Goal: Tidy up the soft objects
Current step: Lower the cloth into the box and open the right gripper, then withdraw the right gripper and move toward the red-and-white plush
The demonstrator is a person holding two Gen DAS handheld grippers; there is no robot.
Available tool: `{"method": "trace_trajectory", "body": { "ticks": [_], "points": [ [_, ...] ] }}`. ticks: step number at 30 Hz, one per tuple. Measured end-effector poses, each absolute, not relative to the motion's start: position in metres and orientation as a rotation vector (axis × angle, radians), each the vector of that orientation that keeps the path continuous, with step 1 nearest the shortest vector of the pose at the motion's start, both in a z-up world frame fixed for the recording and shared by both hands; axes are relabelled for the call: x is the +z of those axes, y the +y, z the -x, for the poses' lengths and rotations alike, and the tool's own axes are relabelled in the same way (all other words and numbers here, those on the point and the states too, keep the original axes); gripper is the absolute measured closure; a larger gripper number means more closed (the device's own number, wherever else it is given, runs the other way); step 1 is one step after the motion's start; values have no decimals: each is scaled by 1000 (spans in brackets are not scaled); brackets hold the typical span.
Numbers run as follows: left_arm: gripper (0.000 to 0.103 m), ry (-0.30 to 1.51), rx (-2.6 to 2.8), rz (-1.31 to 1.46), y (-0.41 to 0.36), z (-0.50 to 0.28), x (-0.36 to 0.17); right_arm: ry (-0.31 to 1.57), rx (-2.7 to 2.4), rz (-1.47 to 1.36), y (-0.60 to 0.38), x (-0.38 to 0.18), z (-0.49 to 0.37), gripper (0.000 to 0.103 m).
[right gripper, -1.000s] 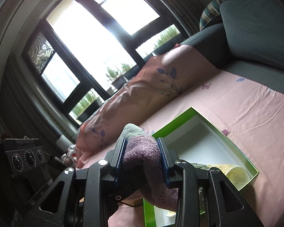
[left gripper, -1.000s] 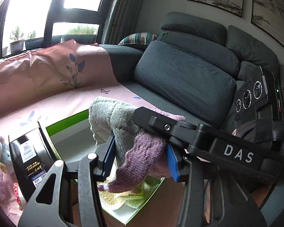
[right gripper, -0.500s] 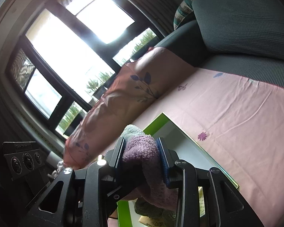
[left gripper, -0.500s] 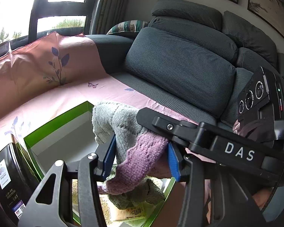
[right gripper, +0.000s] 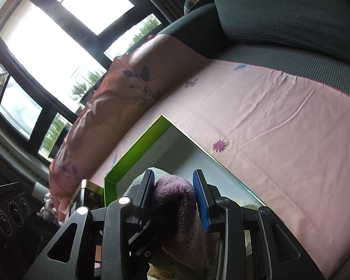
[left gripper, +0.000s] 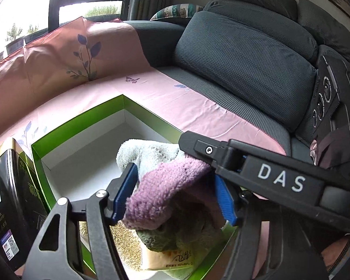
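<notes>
Blue-padded fingers of the left gripper are spreading apart, and the purple-and-grey knitted cloth sits between them; the left pad lies against the cloth's edge, while the right pad stands clear of it with a gap showing. The right gripper has its jaws narrow and pinched on a bunched purple fold of the same cloth, both pads pressing into the pile. In the left wrist view its black arm, lettered DAS, crosses over the cloth from the right.

Below both grippers, a green box with a white inside rests on the pink sheet spread over the dark grey sofa. The cloth hangs over the near end of the box. Under it lie a green towel, a yellowish one and a beige packet with printed characters. The far part of the box floor is bare white. A black tin stands just beside the box's left wall.
</notes>
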State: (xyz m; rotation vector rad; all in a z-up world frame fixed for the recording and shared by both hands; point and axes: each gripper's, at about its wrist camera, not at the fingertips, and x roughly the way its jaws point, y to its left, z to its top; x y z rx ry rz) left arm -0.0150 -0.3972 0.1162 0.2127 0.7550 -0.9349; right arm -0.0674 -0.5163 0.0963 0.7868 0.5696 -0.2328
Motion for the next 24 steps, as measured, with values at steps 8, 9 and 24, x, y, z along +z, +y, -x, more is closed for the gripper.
{"method": "trace_trajectory", "body": {
  "ticks": [8,9,24],
  "points": [
    [11,804,-916,-150,-379,10,125,538,-217,-802,-516,103,80,29],
    [9,815,-911,-131,-374,10,127,531,-221,-799,-515,104,82,27],
    [1,736,-807,148,-236,39,183,449,-264,-629,-474,145,101,9]
  ]
}}
